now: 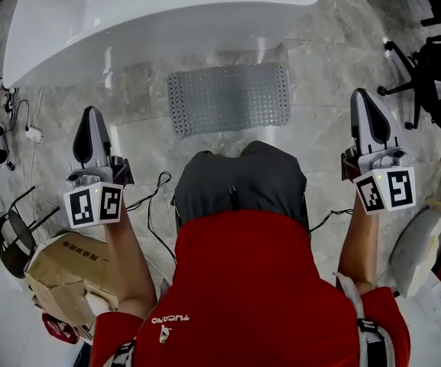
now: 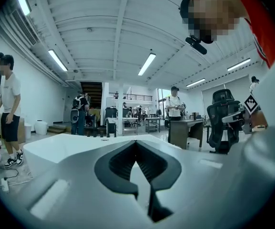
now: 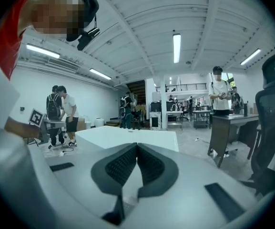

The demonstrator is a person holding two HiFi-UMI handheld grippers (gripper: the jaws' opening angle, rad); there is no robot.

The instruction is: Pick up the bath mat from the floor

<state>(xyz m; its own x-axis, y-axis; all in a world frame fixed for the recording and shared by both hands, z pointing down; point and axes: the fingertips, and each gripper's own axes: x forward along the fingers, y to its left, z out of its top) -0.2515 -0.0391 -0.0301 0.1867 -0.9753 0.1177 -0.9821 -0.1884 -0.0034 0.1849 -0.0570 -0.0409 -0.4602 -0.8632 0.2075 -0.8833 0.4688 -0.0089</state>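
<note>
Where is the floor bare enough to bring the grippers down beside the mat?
Bare tile lies on both sides of the bath mat: left, below the bathtub; right, up to the office chair. Crowded: cables and a cardboard box at lower left.

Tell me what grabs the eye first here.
The big white tub spans the top of the head view, with the grey mat lying flat on the floor right beside it. The left gripper and right gripper flank the person's red shirt, both shut and empty.
</note>
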